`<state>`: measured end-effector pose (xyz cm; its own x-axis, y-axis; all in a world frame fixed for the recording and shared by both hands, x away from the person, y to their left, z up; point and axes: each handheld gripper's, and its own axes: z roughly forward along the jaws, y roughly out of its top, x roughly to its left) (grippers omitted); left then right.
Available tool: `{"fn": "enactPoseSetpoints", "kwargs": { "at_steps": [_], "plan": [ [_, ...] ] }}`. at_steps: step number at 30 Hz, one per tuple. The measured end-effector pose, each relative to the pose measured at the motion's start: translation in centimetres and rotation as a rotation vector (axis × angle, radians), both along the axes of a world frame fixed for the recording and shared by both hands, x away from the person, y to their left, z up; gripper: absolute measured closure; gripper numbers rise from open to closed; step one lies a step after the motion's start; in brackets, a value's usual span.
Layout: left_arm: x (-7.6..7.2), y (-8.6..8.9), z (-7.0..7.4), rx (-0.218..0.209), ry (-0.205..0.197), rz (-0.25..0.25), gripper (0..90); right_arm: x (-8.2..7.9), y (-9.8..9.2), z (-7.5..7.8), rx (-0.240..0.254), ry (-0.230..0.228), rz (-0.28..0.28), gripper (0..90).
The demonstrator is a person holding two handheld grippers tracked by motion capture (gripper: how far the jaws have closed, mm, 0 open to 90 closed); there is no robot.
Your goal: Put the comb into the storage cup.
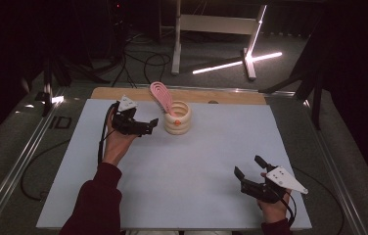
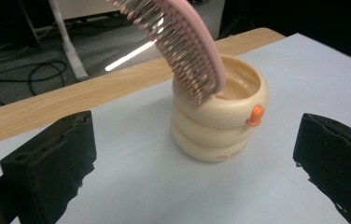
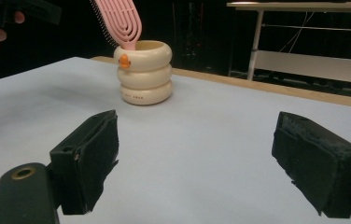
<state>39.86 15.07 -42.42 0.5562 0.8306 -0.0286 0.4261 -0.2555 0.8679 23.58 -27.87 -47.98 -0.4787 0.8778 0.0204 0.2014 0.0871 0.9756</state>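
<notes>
Left hand-held gripper jaws apart, empty, just left of cream ringed cup at tabletop rear; pink hairbrush stands tilted inside it. Right hand-held gripper jaws apart, empty, near front right, well apart from the cup.

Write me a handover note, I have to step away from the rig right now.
Left claw: open, empty, beside the cream cup, not touching it.
Right claw: open, empty, near the table's front right.
Pink hairbrush stands tilted in the cup, at the table's far side.
Done: nothing is gripped yet.
Left: probably grasp the brush or cup with the left claw.
</notes>
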Motion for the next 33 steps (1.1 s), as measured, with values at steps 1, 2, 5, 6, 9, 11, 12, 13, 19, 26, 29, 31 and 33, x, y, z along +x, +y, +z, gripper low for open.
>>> {"fn": "enactPoseSetpoints", "kwargs": {
  "at_steps": [1,2,5,6,9,11,12,13,19,26,29,31,33],
  "plan": [
    [-0.2,0.1,-0.1,0.006,-0.001,0.001,0.0,0.0,0.0,0.0,-0.002,0.000,0.000,14.8],
    [-0.2,0.1,-0.1,0.006,-0.001,0.001,0.0,0.0,0.0,0.0,-0.001,0.000,0.002,14.8],
    [-1.0,0.5,-0.6,0.019,-0.009,0.006,0.0,0.0,0.1,0.0,-0.001,0.000,0.001,14.8],
    [-1.2,0.7,-0.7,0.016,-0.013,0.009,0.0,0.0,0.2,0.0,-0.001,0.001,0.005,14.8],
    [-1.2,0.7,-0.7,0.016,-0.013,0.009,0.0,0.0,0.2,-0.1,-0.004,0.001,0.006,14.8],
    [-2.1,1.5,-1.3,0.002,-0.018,0.019,0.0,0.0,0.2,-0.1,-0.004,0.001,0.006,14.8],
    [-2.1,1.5,-1.3,0.002,-0.018,0.019,0.0,0.0,0.2,-0.1,-0.004,0.001,0.006,14.8],
    [-2.7,2.0,-1.7,0.000,-0.015,0.024,0.0,0.0,0.4,-0.1,-0.007,0.001,0.008,14.8],
    [-3.8,2.9,-2.4,-0.009,-0.018,0.031,0.0,0.0,0.6,-0.1,-0.008,0.002,0.015,14.8],
    [-6.2,4.9,-3.1,-0.053,-0.041,0.063,0.0,0.2,0.6,-0.2,-0.014,0.009,0.017,14.2],
    [-7.2,5.6,-3.4,-0.086,-0.051,0.083,0.0,0.3,0.5,-0.2,-0.019,0.007,0.014,14.1],
    [-7.9,6.1,-3.6,-0.113,-0.062,0.098,0.0,0.4,0.4,-0.2,-0.023,0.012,0.016,14.0],
    [-8.5,6.4,-3.9,-0.109,-0.071,0.106,0.0,0.5,0.3,-0.2,-0.030,0.016,0.017,13.7]
  ]
}}
